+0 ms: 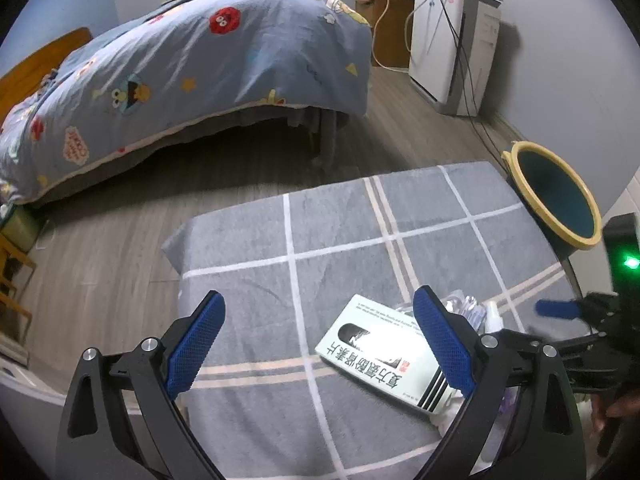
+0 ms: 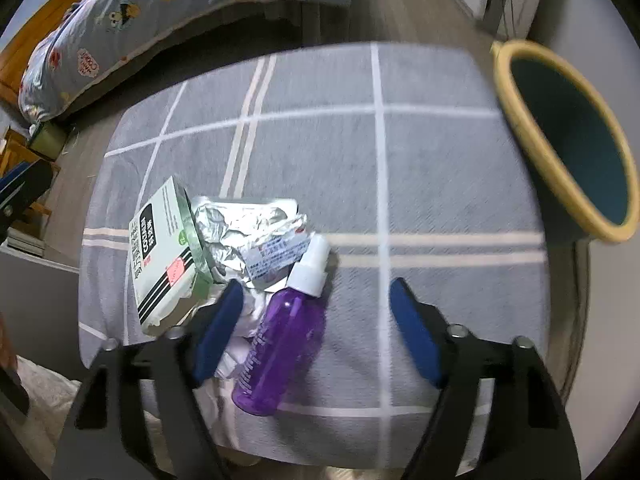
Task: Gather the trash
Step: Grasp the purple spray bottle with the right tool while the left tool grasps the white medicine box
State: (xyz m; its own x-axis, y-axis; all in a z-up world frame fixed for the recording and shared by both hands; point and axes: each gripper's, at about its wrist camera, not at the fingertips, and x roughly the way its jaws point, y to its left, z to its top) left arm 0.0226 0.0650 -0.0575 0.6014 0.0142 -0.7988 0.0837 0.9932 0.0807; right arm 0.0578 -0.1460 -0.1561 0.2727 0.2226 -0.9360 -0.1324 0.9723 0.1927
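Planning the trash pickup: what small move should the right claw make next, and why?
Probably lower and close on the purple spray bottle. The right claw is open with the bottle lying between its pads, not yet pinched, and the yellow-rimmed bin stands open beside the table.

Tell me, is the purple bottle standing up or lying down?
Lying down. The purple bottle rests on its side on the grey checked cloth, its white cap pointing toward the crumpled foil.

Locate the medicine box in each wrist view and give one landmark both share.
Left wrist: medicine box low, right of centre, partly behind the left gripper's right finger.
Right wrist: box at left, against crumpled foil.
Shared landmark: yellow-rimmed bin at the right edge of both views.
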